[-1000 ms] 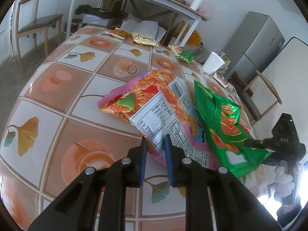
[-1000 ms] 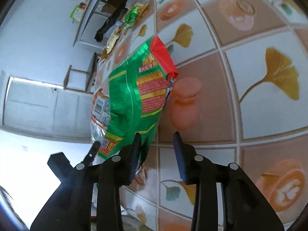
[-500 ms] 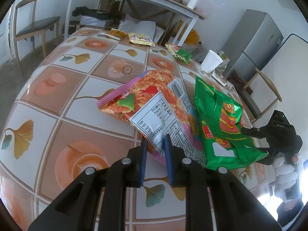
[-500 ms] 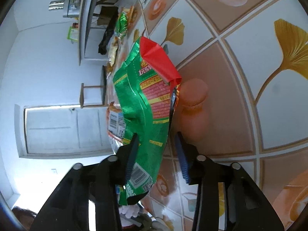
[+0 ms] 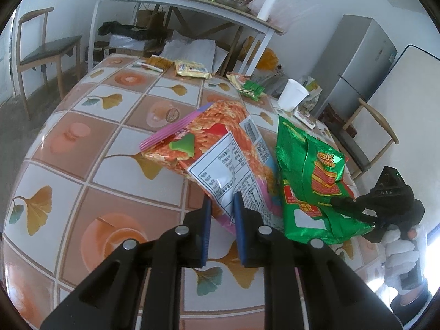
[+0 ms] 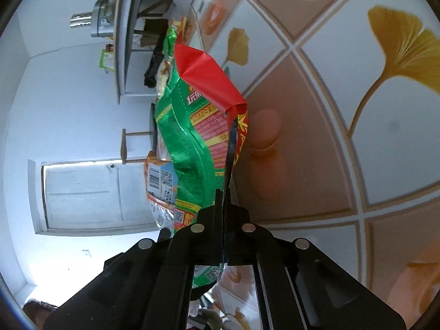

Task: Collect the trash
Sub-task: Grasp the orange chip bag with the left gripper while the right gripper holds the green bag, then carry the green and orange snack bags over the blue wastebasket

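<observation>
My left gripper (image 5: 222, 202) is shut on the near edge of an orange and pink snack bag (image 5: 217, 148) and holds it above the tiled table (image 5: 82, 137). My right gripper (image 6: 222, 192) is shut on a green and red snack bag (image 6: 192, 132), lifted off the table; this bag also shows in the left wrist view (image 5: 308, 176), with the right gripper (image 5: 354, 206) pinching its lower right edge. The two bags hang side by side and overlap slightly. The orange bag (image 6: 161, 178) shows behind the green one.
At the table's far end lie a yellow wrapper (image 5: 192, 68), a small green packet (image 5: 250, 89) and a white paper cup (image 5: 292, 99). Wooden chairs stand at the left (image 5: 46, 49) and right (image 5: 368, 137). A grey fridge (image 5: 360, 66) and a white side table (image 5: 192, 2) stand behind.
My right gripper's jaws have closed on the green bag and lifted it. My left gripper has raised the orange bag higher off the table.
</observation>
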{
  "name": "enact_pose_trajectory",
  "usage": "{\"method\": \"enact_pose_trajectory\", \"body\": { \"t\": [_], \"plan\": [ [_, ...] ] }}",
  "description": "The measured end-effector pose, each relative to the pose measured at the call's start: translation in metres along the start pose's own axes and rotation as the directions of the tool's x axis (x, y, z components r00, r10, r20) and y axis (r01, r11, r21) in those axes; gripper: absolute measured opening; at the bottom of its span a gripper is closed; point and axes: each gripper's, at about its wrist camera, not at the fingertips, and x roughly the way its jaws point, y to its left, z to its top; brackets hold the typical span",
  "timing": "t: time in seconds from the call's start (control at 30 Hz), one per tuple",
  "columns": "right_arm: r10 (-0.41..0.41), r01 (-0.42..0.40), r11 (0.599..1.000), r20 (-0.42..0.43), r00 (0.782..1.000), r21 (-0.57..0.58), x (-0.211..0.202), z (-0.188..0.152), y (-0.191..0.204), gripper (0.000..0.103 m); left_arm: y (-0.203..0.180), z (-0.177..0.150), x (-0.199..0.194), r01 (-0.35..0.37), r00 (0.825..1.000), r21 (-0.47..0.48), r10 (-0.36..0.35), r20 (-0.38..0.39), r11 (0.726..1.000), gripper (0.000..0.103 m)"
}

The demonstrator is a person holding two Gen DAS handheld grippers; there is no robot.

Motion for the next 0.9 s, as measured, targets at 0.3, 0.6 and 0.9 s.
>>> {"method": "enact_pose_trajectory", "body": {
  "t": [0.3, 0.6, 0.9],
  "plan": [
    [0.017, -0.015, 0.999, 0.05, 0.999, -0.042, -0.019, -0.002, 0.01, 0.0, -0.008, 0.004, -0.014, 0.016, 0.999, 0.026, -0.017, 0.039, 1.0, 0.014],
    [0.049, -0.044, 0.997, 0.083, 0.995, -0.064, -0.037, -0.009, 0.009, 0.0, -0.017, 0.011, -0.035, 0.071, 0.992, 0.042, -0.075, 0.103, 0.997, 0.014],
    [0.096, -0.085, 0.992, 0.112, 0.989, -0.097, -0.059, -0.017, 0.01, 0.0, -0.033, 0.019, -0.057, 0.109, 0.981, 0.068, -0.118, 0.152, 0.992, 0.013]
  ]
}}
